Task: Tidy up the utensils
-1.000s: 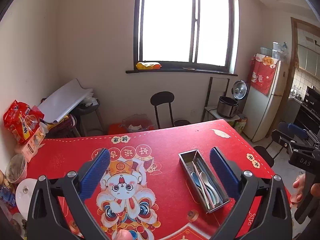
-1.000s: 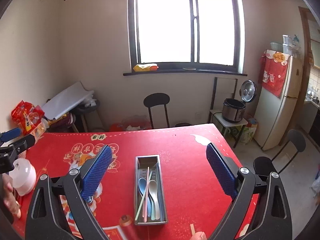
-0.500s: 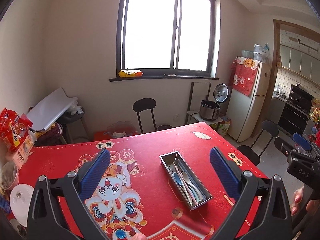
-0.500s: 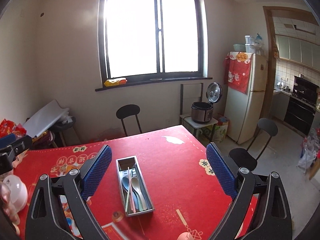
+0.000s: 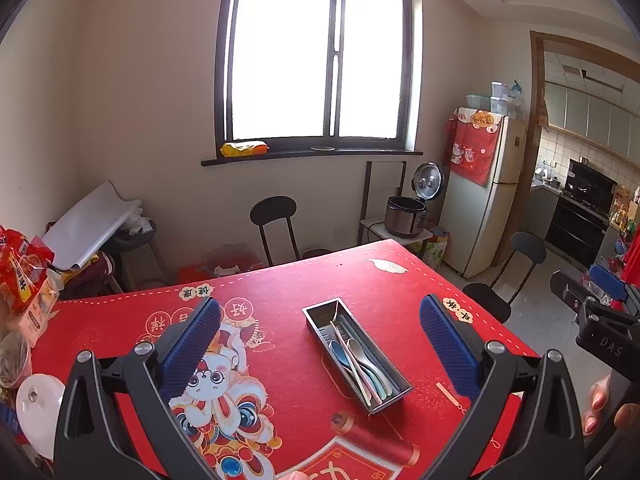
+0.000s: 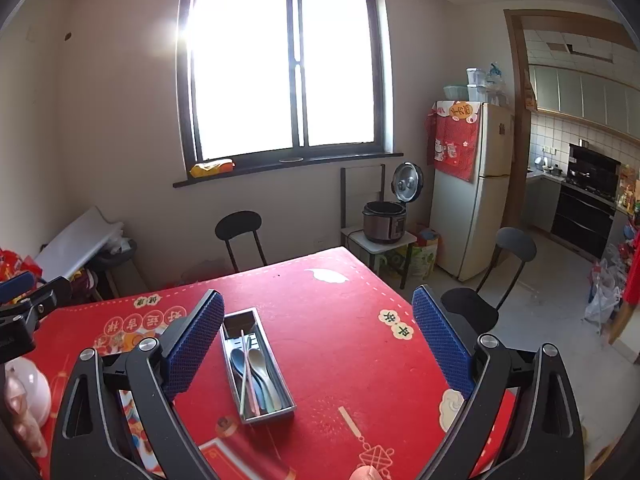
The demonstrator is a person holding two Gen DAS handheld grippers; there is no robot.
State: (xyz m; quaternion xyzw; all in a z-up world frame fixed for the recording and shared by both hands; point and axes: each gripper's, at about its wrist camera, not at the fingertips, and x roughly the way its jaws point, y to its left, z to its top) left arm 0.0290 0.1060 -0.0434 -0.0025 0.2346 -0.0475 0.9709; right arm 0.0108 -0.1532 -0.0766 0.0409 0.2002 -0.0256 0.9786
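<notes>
A narrow metal utensil tray point(image 5: 320, 320) lies on the red table mat point(image 5: 280, 292). It holds spoons point(image 5: 362, 357) in blue, beige and green and chopsticks point(image 5: 347, 354). My left gripper point(image 5: 319, 344) is open and empty, raised well above the table with the tray between its fingers in view. In the right wrist view the tray point(image 6: 276, 354) sits beside the left finger, with spoons point(image 6: 258, 364) and chopsticks point(image 6: 243, 364) inside. My right gripper point(image 6: 318, 336) is open and empty, also raised high.
A white lid point(image 5: 38, 408), a cup point(image 5: 14, 360) and red snack packs point(image 5: 22, 272) crowd the table's left edge. Black chairs point(image 5: 274, 216) point(image 6: 514, 252) stand behind and right of the table. A fridge point(image 5: 480, 196) and rice cooker point(image 5: 406, 216) stand at the right.
Both grippers have risen and pulled back from the table, so the tray looks smaller and more of the room shows. Both stay open and empty.
</notes>
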